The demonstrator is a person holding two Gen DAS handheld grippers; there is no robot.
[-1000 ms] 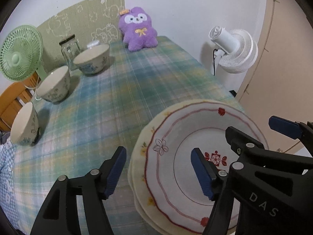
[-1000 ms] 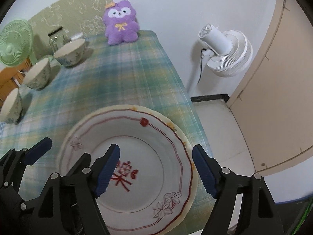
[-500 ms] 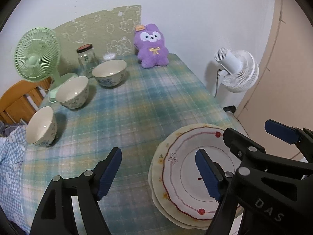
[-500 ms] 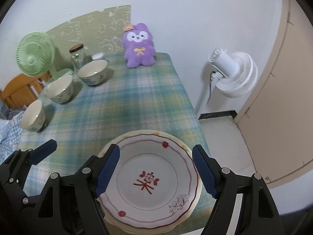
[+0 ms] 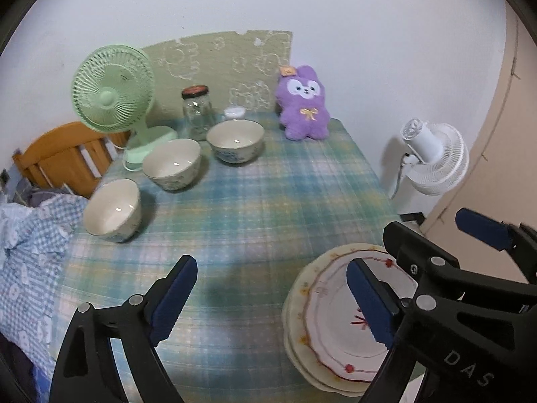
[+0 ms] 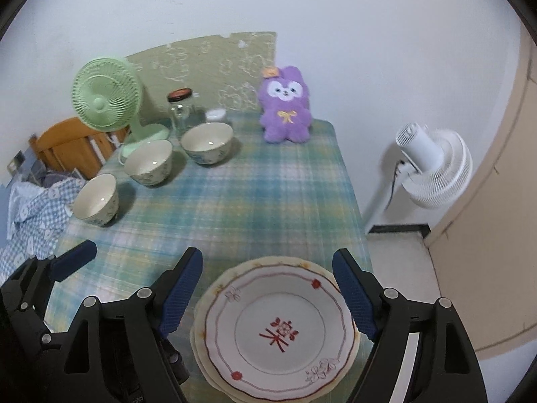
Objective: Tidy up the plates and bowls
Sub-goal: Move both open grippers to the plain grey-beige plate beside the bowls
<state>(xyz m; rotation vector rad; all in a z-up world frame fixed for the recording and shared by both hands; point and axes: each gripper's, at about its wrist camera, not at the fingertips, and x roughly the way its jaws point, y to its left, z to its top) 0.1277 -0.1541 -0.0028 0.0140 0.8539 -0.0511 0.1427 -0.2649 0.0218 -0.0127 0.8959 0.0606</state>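
Both grippers, left (image 5: 272, 302) and right (image 6: 268, 297), hang with jaws spread and empty (the left's have just been widening) above the stacked plates (image 6: 280, 332) at the near table edge, while three bowls (image 5: 171, 164) lie far-left, nearer the left gripper.

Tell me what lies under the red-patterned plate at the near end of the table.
Under the red-patterned plate lie cream plates, stacked; only their rims with small yellow marks show. Two or three, hard to tell. Their centres, and the tablecloth beneath, are covered.
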